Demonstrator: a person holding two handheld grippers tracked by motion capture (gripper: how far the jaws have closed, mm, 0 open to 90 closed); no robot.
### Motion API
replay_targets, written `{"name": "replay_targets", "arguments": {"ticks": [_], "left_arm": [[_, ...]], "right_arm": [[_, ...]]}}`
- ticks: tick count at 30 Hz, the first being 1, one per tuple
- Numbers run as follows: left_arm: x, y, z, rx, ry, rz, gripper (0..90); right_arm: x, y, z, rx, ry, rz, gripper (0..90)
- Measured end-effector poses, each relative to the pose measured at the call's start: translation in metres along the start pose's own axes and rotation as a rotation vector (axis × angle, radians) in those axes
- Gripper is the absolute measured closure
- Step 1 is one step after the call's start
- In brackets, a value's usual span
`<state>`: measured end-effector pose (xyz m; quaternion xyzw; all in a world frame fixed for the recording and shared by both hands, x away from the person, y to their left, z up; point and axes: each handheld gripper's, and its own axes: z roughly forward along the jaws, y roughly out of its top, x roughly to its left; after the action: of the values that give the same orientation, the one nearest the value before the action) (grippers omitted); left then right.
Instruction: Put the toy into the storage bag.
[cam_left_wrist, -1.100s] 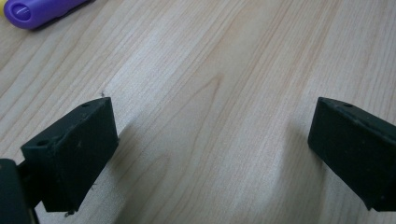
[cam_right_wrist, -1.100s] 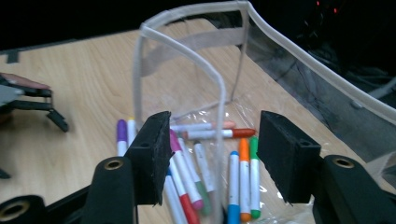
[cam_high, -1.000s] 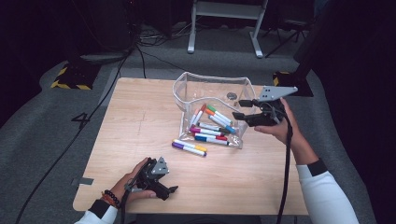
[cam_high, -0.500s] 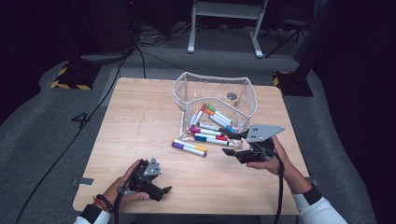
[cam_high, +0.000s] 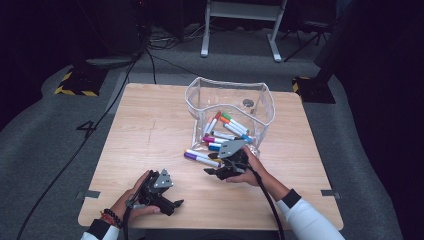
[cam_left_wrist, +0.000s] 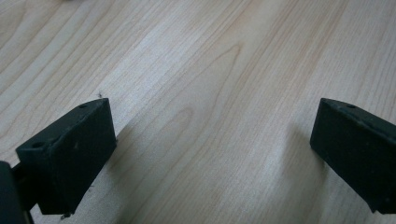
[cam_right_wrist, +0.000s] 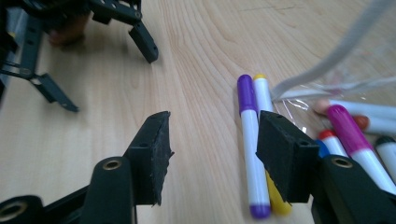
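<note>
Nearest, left tool (cam_high: 167, 202) rests on the desk (cam_high: 150, 135), jaws apart, empty. Right tool (cam_high: 214, 171), jaws apart and empty, hovers by the purple marker (cam_right_wrist: 250, 140) and yellow marker (cam_right_wrist: 264, 95) lying just outside the clear bag (cam_high: 230, 95). Next step likely: close on the purple one, carry it into the bag.

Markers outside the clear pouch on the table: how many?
2: the purple-capped marker and the yellow-capped marker lie side by side before the pouch mouth, beside the right tongs. Others may be hidden.

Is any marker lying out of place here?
Yes. Two markers, purple-capped and yellow-capped, lie side by side on the table outside the clear pouch, while the others are inside. The open right tool is beside them.
</note>
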<state>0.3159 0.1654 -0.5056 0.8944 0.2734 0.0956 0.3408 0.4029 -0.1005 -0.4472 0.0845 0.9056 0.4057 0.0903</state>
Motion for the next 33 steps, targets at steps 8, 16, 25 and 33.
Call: {"name": "replay_targets", "arguments": {"ticks": [8, 16, 25, 33], "left_arm": [[0.0, 0.0, 0.0, 0.0, 0.0, 0.0, 0.5], [0.0, 0.0, 0.0, 0.001, -0.001, 0.0, 0.4], [0.0, 0.0, 0.0, 0.001, -0.001, 0.0, 0.4], [0.0, 0.0, 0.0, 0.0, 0.0, -0.001, 0.5]], "right_arm": [[-0.006, 0.007, 0.046, 0.058, 0.004, -0.013, 49.7], [-0.01, 0.011, 0.061, 0.068, -0.011, 0.001, 50.2], [-0.018, 0.009, 0.073, 0.066, -0.046, 0.034, 49.1], [-0.019, 0.008, 0.082, 0.091, 0.007, 0.08, 65.8]]}}
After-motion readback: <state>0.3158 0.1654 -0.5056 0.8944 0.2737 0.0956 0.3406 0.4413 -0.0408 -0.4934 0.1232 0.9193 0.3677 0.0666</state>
